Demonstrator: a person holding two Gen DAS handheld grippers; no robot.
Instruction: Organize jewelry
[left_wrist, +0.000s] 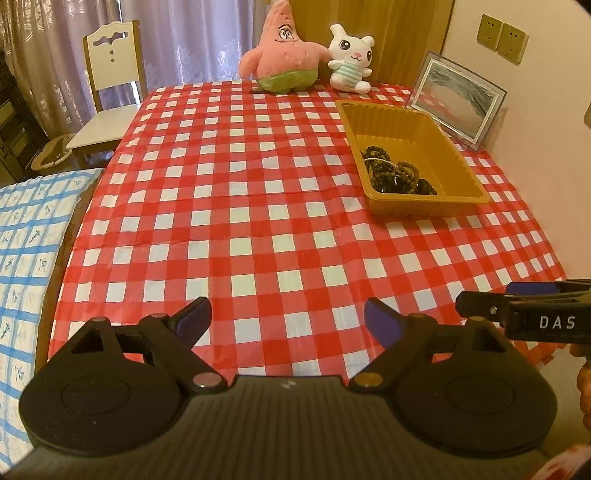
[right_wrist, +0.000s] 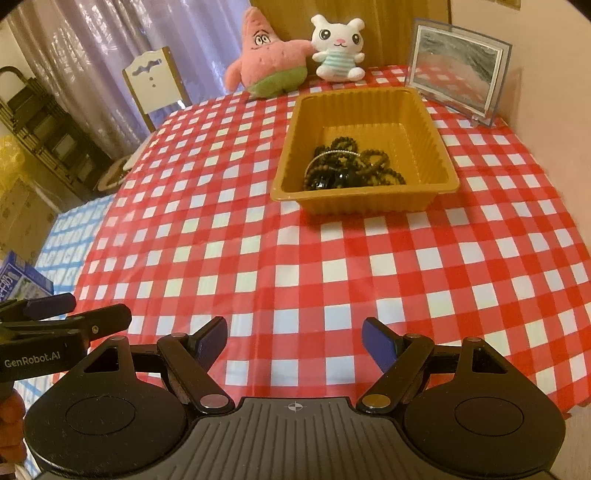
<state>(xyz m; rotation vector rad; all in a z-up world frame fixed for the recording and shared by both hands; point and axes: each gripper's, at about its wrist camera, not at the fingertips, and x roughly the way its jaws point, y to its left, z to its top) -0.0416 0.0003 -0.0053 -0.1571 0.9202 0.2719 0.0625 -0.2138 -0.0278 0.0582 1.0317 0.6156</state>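
A yellow-brown plastic tray (left_wrist: 439, 125) (right_wrist: 436, 133) sits on the red checked tablecloth at the far right. In it lies a tangle of dark bead bracelets and necklaces (left_wrist: 397, 171) (right_wrist: 351, 166). My left gripper (left_wrist: 288, 321) is open and empty, low over the table's near edge. My right gripper (right_wrist: 295, 338) is open and empty too, near the front edge, well short of the tray. Each gripper shows at the edge of the other's view: the right one in the left wrist view (left_wrist: 517, 314), the left one in the right wrist view (right_wrist: 62, 317).
A pink star plush (left_wrist: 284, 55) (right_wrist: 269, 62) and a white bunny plush (left_wrist: 351, 59) (right_wrist: 338, 50) stand at the table's far edge. A framed picture (left_wrist: 458, 99) (right_wrist: 460, 68) leans by the right wall. A white chair (left_wrist: 110, 85) stands far left; a blue checked cloth (left_wrist: 29, 258) lies left.
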